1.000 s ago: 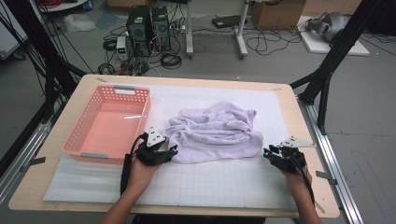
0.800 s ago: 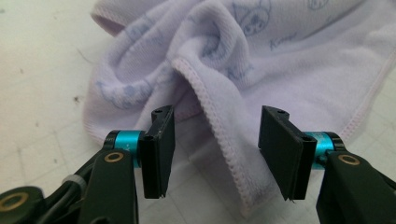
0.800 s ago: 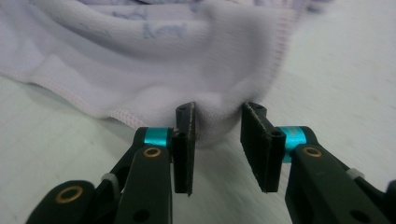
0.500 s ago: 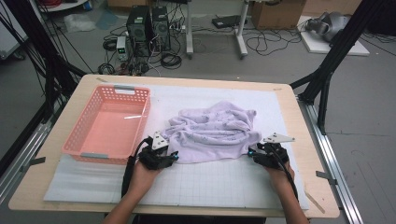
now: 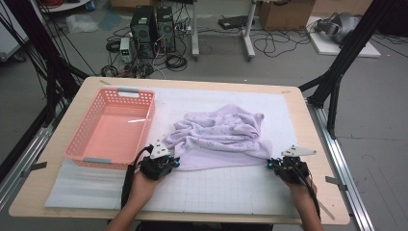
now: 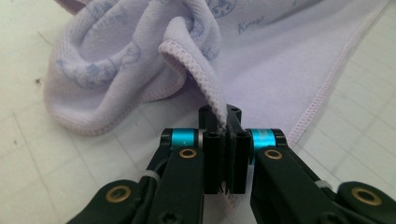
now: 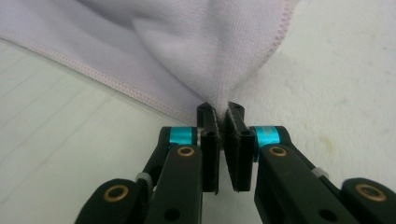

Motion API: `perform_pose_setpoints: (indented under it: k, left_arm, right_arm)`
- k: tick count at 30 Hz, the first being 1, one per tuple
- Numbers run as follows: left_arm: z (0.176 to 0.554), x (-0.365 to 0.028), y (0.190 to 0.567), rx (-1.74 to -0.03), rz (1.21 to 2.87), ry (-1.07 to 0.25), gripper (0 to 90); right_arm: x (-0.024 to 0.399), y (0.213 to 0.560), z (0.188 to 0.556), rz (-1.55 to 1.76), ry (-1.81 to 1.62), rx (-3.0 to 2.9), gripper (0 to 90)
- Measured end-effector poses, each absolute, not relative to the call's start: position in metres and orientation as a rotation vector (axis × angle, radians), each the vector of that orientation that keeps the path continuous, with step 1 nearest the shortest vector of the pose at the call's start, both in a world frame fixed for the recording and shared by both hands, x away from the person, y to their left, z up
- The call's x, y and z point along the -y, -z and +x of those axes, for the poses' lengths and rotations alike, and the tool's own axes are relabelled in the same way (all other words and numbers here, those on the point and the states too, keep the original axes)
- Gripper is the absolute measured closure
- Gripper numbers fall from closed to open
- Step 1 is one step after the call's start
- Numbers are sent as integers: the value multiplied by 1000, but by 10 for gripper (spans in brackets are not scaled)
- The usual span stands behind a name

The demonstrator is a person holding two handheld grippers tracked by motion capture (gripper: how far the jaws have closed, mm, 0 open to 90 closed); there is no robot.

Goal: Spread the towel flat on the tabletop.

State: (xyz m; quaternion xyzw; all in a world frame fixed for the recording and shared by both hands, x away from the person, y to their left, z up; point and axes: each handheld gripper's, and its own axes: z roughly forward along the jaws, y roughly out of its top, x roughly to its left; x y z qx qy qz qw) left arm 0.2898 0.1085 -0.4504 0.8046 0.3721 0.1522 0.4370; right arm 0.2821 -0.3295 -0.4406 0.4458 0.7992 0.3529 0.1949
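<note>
A crumpled lilac towel (image 5: pixel 219 137) with a faint blue print lies on the white mat in the middle of the table. My left gripper (image 5: pixel 168 162) sits at its near left corner; its jaws have just been closing and now pinch the stitched hem (image 6: pixel 205 91) of the towel (image 6: pixel 140 51). At the near right corner my right gripper (image 5: pixel 274 164) has also just been closing, and its jaws are shut on the corner of the towel (image 7: pixel 205 51), which rises in a fold from between them.
An empty pink plastic basket (image 5: pixel 82 153) stands on the left of the table, close to my left hand. The white gridded mat (image 5: pixel 226 190) runs toward the near edge. Black frame poles (image 5: pixel 337 72) stand past the table's right side.
The right gripper moved left to the towel's near right corner and closed on it. The left gripper stayed at the near left corner and closed on the hem.
</note>
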Motion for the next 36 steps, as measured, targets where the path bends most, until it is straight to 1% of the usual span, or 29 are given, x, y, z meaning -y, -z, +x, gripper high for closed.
perform_pose_setpoints:
  k: [14,19,22,23,24,25,26,28,30,32,34,36]
  left_arm:
    - [223,-128,443,-886,1976,-317,870]
    - [203,-129,441,-859,1994,-234,870]
    - [198,-130,444,-831,2023,-184,859]
    - [199,-130,447,-827,2026,-173,809]
    - [200,-131,448,-833,2021,-182,703]
    - [204,-133,449,-862,1994,-196,602]
    - [206,-134,448,-880,1977,-205,522]
    - [213,-139,444,-920,1912,-223,437]
    - [219,-142,440,-945,1869,-247,428]
    - [225,-142,439,-967,1843,-256,426]
    - [232,-138,441,-978,1852,-255,425]
    - [243,-130,446,-994,1893,-245,425]
  right_arm:
    - [312,434,198,1216,-902,-2296,849]
    - [316,432,169,1246,-895,-2332,849]
    - [320,429,157,1251,-885,-2357,849]
    - [321,429,156,1251,-882,-2363,837]
    - [323,429,155,1235,-895,-2361,783]
    - [324,429,155,1232,-908,-2347,678]
    - [326,428,156,1244,-939,-2295,600]
    - [331,424,158,1261,-1015,-2221,531]
    - [335,419,159,1287,-1090,-2113,513]
    - [337,415,163,1318,-1130,-2023,514]
    - [336,416,171,1324,-1090,-2007,516]
    - [333,425,187,1342,-1052,-2038,512]
